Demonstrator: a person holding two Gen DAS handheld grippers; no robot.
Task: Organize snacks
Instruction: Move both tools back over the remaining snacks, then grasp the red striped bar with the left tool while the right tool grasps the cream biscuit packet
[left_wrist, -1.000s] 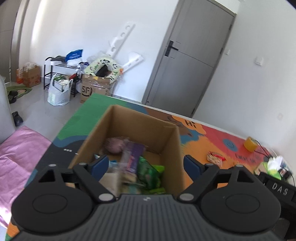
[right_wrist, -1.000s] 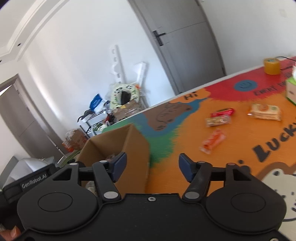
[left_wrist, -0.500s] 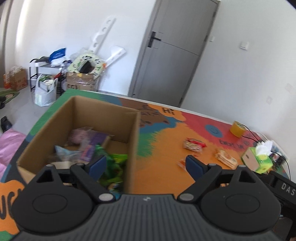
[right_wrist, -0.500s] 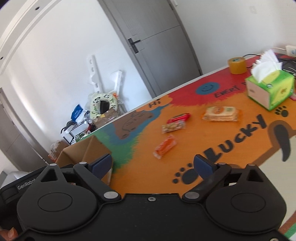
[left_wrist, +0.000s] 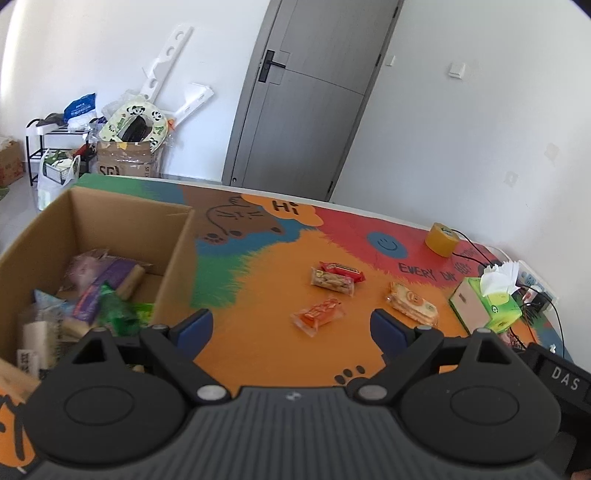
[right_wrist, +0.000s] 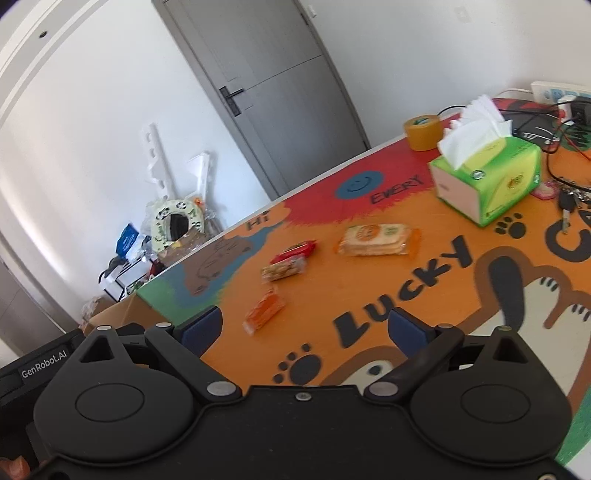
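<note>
Both tools released, left tool (left_wrist: 291, 325), right tool (right_wrist: 304, 328), mat (right_wrist: 424, 314) reads "LUCKY", "Hi", "EVERY"

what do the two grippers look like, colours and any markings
Both are black with round caps, silver pivot pins and blue pads on two fingers. The left gripper has a ribbed grey body. The right gripper has a smooth black body; the unit beside it reads GenRobot.AI.

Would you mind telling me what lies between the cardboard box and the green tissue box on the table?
Four loose snack packets lie between the cardboard box and the tissue box, clearest in the left wrist view.
</note>
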